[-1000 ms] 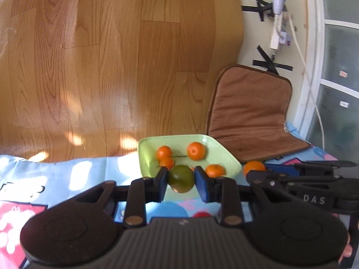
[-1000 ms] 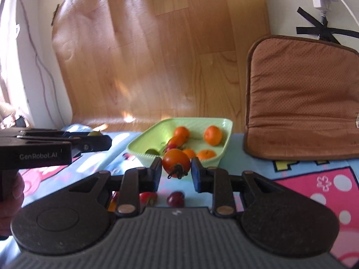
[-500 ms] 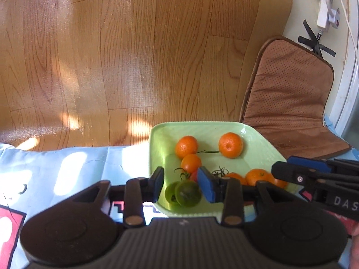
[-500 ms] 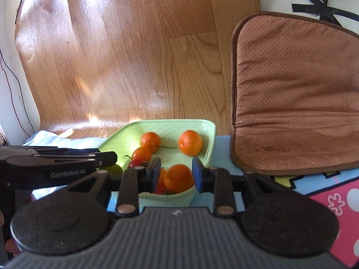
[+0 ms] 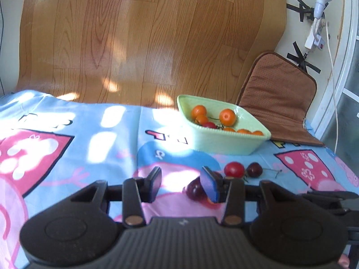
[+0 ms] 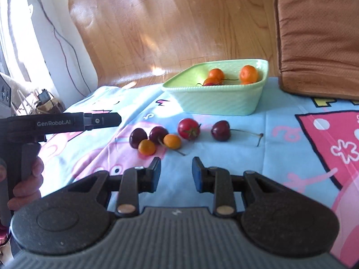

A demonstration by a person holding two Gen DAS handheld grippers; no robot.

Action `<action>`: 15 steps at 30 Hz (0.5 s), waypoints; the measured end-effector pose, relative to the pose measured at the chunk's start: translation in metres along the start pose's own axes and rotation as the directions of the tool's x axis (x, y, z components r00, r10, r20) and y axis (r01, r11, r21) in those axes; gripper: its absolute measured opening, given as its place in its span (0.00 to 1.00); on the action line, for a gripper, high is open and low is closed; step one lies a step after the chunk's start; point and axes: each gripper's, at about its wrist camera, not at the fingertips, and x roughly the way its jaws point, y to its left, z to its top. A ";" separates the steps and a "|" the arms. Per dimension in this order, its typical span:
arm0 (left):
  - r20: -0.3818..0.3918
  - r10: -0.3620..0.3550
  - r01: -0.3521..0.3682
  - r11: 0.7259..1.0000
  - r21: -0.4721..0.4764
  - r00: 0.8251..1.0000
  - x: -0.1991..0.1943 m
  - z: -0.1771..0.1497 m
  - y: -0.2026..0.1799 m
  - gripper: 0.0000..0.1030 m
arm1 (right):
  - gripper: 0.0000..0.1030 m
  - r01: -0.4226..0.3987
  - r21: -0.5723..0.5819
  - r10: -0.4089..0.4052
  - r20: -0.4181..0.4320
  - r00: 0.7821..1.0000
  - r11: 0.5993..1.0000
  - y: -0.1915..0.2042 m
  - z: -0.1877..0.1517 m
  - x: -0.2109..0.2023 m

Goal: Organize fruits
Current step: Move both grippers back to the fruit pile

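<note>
A pale green bowl on the printed blue cloth holds several oranges and small tomatoes. In front of it lie loose fruits: a red tomato, a stemmed cherry, two dark cherries and two small orange fruits. My right gripper is open and empty, just short of the loose fruits. My left gripper is open and empty; a dark cherry lies by its right finger. The left gripper also shows at the left in the right wrist view.
A brown seat cushion lies on the floor behind the bowl to the right. Wooden floor stretches beyond the cloth. A white power strip and cable hang by the right wall. Cables and clutter sit far left.
Both grippers let their fruit go into the bowl, opened, and pulled back from it. They now hover over the cloth near the loose fruits.
</note>
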 end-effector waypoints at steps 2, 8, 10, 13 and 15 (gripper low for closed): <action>-0.019 -0.010 0.009 1.000 -0.019 1.000 0.000 -0.004 0.005 0.38 | 0.32 -0.006 -0.039 0.005 -0.017 1.000 0.999 0.014 -0.001 0.003; -0.025 -0.067 0.066 0.996 -0.057 0.997 0.000 0.000 0.016 0.37 | 0.32 -0.006 -0.142 0.003 -0.021 1.000 0.990 0.042 -0.001 0.014; -0.031 -0.103 0.101 0.993 -0.056 0.994 0.003 0.004 0.014 0.37 | 0.32 0.002 -0.146 -0.006 -0.026 1.000 0.989 0.040 0.002 0.022; -0.048 -0.146 0.143 0.988 -0.054 0.988 0.011 0.007 0.013 0.37 | 0.32 0.012 -0.151 -0.017 -0.033 0.999 0.988 0.039 0.006 0.033; -0.058 -0.158 0.155 0.986 -0.057 0.986 0.017 0.008 0.012 0.37 | 0.32 0.020 -0.156 -0.026 -0.036 0.999 0.988 0.041 0.007 0.037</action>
